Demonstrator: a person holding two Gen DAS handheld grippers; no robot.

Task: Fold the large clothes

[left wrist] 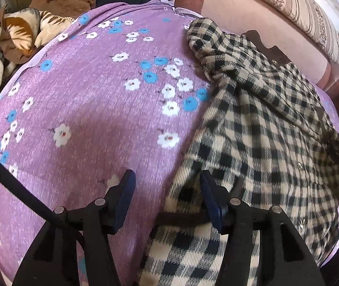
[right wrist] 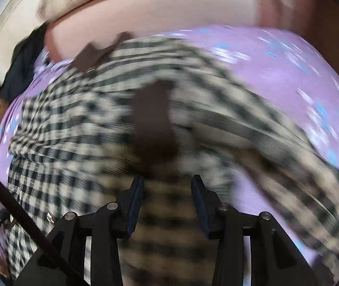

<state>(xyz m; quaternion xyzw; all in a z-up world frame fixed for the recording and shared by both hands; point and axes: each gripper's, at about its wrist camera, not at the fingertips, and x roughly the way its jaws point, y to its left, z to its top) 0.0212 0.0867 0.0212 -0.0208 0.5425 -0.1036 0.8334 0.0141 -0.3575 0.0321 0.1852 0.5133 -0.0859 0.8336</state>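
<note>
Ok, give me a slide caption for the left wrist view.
Open left tool poised over the checked shirt's edge on a purple floral bedsheet.

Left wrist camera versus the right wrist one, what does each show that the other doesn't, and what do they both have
Only the left wrist view shows the heap of brown and cream blankets past the bed's far left edge, the striped cushion, and the shirt's snap buttons in sharp focus.

Only the right wrist view, heavily motion-blurred, shows a dark brown patch in the middle of the shirt, ahead of the right gripper.

Both show the checked shirt lying on the purple floral sheet, the pink headboard, and open jaws; the left gripper hovers at the shirt's edge.
</note>
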